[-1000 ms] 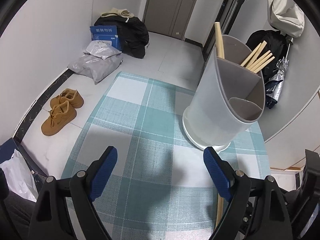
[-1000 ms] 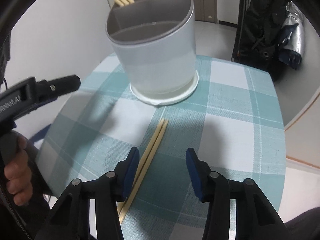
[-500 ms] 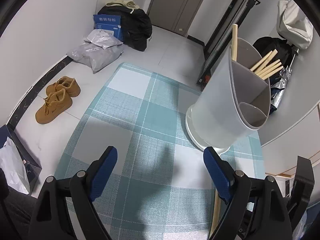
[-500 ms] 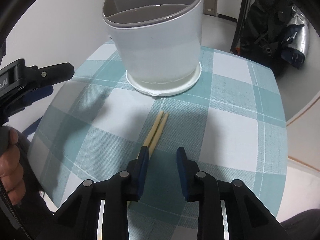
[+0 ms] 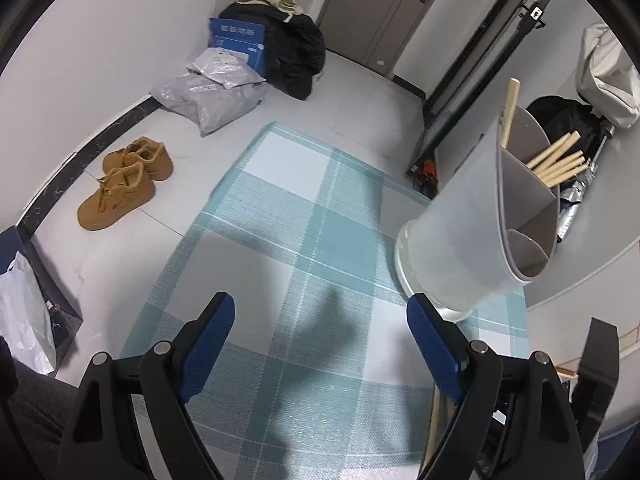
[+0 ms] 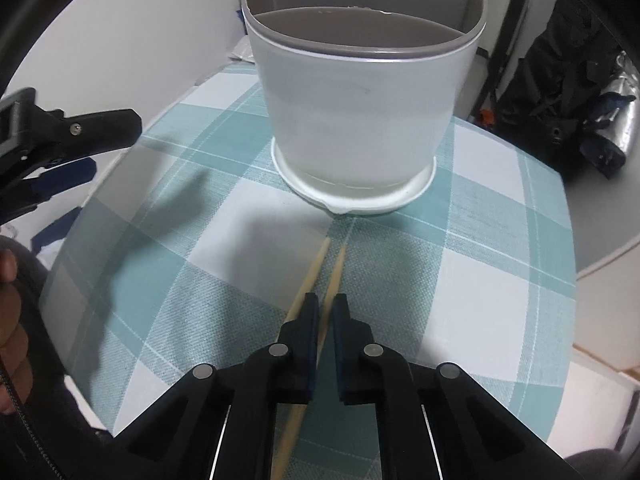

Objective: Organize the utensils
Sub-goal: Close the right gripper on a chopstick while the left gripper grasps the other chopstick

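Both tongs hang low over the checked tablecloth (image 6: pixel 460 280). On the right gripper (image 6: pixel 326 308) the blue pads are drawn in close, and one chopstick (image 6: pixel 334 280) runs up through the narrow slit between them; from where I stand it looks pinched, though the pads sit so tight that I cannot see the contact itself. A second chopstick (image 6: pixel 310 276) lies on the cloth just beside the left pad, outside the jaws, its tip close to the first one's. Ahead of both tips, near but apart, stands the white utensil holder (image 6: pixel 360 112) on its saucer-like base, split by grey dividers into compartments. Over on the other side, the left gripper (image 5: pixel 320 320) has its fingers spread wide with nothing between them, only bare cloth and shadow beneath. From that side the holder (image 5: pixel 460 240) sits just beyond the right finger, with several more chopsticks (image 5: pixel 556 160) leaning out of its far compartment. Farther off on the floor are tan shoes (image 5: pixel 124 180), grey parcels (image 5: pixel 216 96) and a black bag (image 5: pixel 296 52).
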A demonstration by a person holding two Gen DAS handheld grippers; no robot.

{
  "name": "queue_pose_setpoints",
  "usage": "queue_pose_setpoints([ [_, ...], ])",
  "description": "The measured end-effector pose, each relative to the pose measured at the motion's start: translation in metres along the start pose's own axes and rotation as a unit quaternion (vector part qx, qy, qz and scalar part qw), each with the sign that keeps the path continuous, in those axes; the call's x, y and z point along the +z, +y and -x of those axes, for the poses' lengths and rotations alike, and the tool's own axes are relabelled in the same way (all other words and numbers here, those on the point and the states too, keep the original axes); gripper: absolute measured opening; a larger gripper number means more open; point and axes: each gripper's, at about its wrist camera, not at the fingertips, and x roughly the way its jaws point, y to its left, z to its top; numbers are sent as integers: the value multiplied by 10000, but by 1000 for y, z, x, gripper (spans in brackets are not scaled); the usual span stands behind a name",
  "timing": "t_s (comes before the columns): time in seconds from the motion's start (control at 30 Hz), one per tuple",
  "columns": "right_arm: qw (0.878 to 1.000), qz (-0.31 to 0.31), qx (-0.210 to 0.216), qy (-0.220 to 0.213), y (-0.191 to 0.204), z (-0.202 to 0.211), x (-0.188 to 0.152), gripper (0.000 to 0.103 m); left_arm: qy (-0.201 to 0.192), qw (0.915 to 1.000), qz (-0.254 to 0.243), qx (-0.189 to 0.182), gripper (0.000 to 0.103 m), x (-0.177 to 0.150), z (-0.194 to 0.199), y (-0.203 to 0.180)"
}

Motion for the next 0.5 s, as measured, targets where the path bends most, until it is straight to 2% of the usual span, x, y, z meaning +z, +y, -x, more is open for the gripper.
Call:
queue_pose_setpoints([
  [0.13, 9998, -61, 182, 35, -13, 5, -6, 4, 25, 10000, 59, -36, 85, 2, 0, 2],
  [0.33, 9992, 205, 283, 217, -21, 12, -17, 5, 90, 9998, 155, -80, 85, 4, -2, 6],
  [0.37, 9991, 222, 290, 217, -21, 11, -17, 8, 70, 9999, 138, -61, 85, 4, -2, 6],
  [0.5, 9985, 434, 289, 154, -13, 8, -15, 8, 17, 9999, 117, 57, 85, 2, 0, 9],
])
